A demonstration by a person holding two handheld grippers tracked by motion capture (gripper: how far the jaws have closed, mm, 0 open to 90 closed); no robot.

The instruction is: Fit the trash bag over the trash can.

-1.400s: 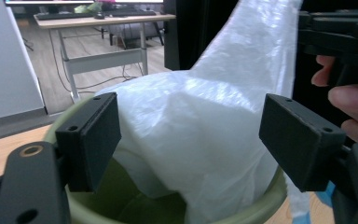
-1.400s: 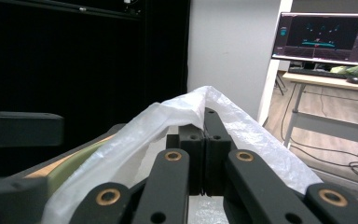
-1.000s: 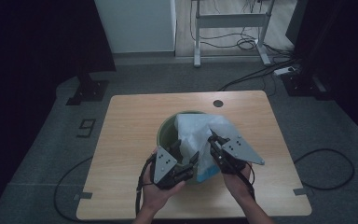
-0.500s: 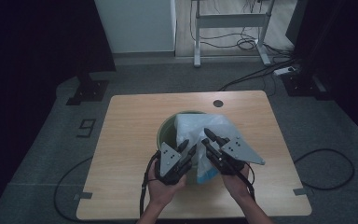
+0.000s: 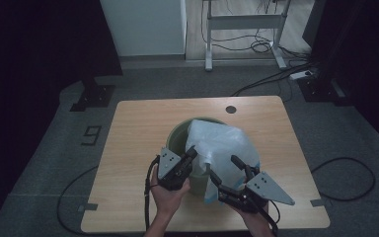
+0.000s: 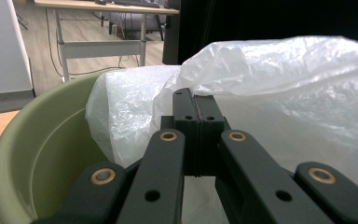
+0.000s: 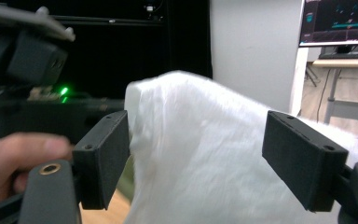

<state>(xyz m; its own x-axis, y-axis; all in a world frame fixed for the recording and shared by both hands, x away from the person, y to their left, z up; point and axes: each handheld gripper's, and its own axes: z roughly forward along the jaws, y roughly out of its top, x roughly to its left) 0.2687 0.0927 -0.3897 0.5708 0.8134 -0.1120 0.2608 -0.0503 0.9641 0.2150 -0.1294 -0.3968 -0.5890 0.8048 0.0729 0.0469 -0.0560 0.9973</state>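
Status at this frame: I'm fitting a white plastic bag into a green bin that stands mid-bench, nearer the front edge than the back.

Left gripper: clenched, jaws having just been closing. In the left gripper view the pads meet flush with a fold of the bag pinched at the tips, just inside the bin rim.

Right gripper: released, jaws having just been opening. In the right gripper view both pads stand wide with the bag between them, not pressed on it. It sits at the bag's front side, near the front-right part of the bench.

Handling, my judgement: film is v. light, limp, slippery; billows w/ trapped air and won't hold shape. Tears if dragged across the rim under tension. Best hold is at the mouth hem or a gathered fold, pinched well into the pads, not a single thin layer. The bin looks light enough to shift if the bag is tugged sideways, so pull along the rim, not away from it.

Room: bench is bare apart from the bin and a dark grommet near the back edge. Ample space left, right and behind. Front edge is close to both hands; little margin there. The 2 grippers are near each other, so keep the right's re-grip clear of the left.
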